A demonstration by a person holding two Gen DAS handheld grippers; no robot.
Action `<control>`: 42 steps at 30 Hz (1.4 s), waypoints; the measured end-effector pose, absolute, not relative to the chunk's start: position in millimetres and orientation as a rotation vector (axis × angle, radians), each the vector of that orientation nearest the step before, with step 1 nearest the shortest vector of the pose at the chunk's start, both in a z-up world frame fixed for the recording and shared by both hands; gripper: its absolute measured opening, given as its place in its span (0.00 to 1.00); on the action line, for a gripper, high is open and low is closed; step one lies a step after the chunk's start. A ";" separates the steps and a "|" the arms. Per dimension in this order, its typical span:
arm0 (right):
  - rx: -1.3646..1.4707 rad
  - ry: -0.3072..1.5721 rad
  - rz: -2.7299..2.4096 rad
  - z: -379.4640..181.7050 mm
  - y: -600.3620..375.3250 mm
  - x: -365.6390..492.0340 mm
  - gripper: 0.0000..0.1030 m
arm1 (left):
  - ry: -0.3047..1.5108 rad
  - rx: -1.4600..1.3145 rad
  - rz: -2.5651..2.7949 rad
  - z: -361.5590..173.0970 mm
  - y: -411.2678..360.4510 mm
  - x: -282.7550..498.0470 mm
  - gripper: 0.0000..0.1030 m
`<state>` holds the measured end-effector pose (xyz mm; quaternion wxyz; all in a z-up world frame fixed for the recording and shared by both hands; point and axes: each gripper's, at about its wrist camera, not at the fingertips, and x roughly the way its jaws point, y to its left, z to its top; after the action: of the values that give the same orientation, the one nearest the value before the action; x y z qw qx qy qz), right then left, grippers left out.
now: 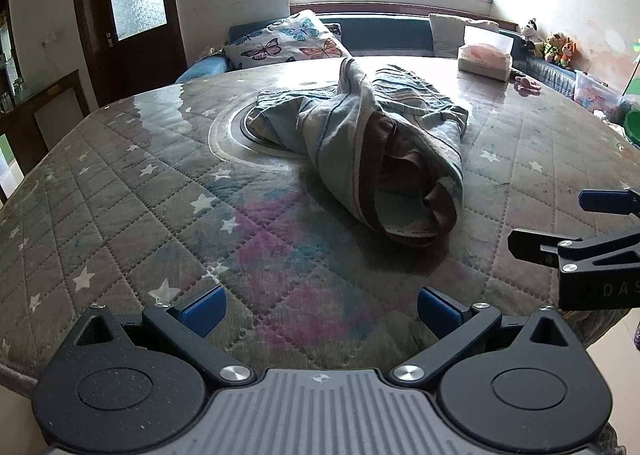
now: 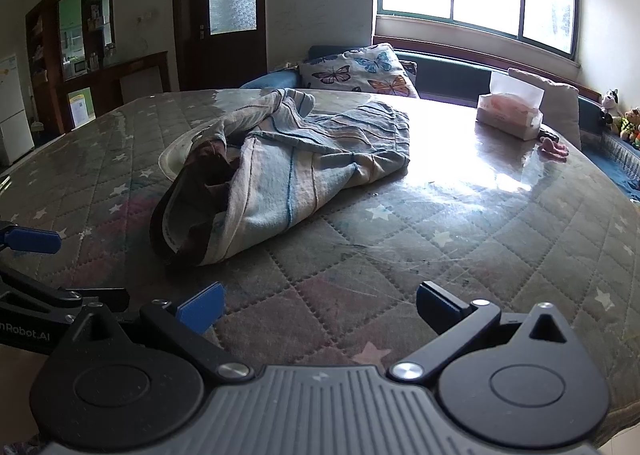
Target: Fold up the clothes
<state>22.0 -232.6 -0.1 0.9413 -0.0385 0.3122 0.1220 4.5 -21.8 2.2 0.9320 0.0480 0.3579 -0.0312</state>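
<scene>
**Ana:** Left wrist view has the striped garment (image 1: 360, 143) bunched in a heap at the middle of the frame, on the quilted star-print table cover (image 1: 120, 215). Its brown-edged opening faces the camera, and part of it drapes over a round inset (image 1: 236, 127) in the table. It lies crumpled, not folded.

**Ben:** And the claws?

**Ana:** The left gripper (image 1: 322, 309) sits at the bottom of the frame, blue pads spread wide, holding nothing. The right gripper (image 2: 318, 307) is likewise spread and empty in its own view; it also shows at the right edge of the left view.

**Ben:** What could go wrong?

**Ana:** Layers overlap in that heap, so a pinch at the opening would likely catch two thicknesses at once and the garment would lift as a lump instead of spreading. The glossy cover looks slick, so cloth may slide rather than hold a crease. A wide sweep toward the upper right could knock the tissue box (image 1: 486, 57).

**Ben:** The inset?

**Ana:** Its rim might snag a dragged hem.
</scene>
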 end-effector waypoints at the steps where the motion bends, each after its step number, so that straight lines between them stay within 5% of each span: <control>1: -0.079 0.637 0.250 -0.1 -232.2 22.9 1.00 | 0.732 0.098 -0.066 2.8 -21.8 5.4 1.00; 21: -0.062 0.656 0.285 8.4 -229.6 61.4 1.00 | 0.640 0.105 -0.075 42.4 -19.8 53.5 0.99; 28: -0.047 0.652 0.298 23.3 -233.1 87.0 0.99 | 0.585 0.086 -0.102 72.8 -19.9 94.5 0.84; 38: -0.022 0.662 0.309 34.3 -234.8 127.4 0.87 | 0.665 0.047 -0.186 78.3 -43.4 191.3 0.80; 41: -0.024 0.668 0.321 35.1 -232.2 138.3 0.84 | 0.720 0.054 -0.203 66.1 -49.3 221.6 0.74; 42: -0.025 0.670 0.322 34.6 -231.8 140.7 0.83 | 0.737 0.059 -0.200 60.8 -49.9 229.5 0.63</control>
<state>140.7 -231.8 34.6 0.9317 -0.0121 0.3273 0.1571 229.5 -49.9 60.8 0.9275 0.0288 0.3597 -0.0977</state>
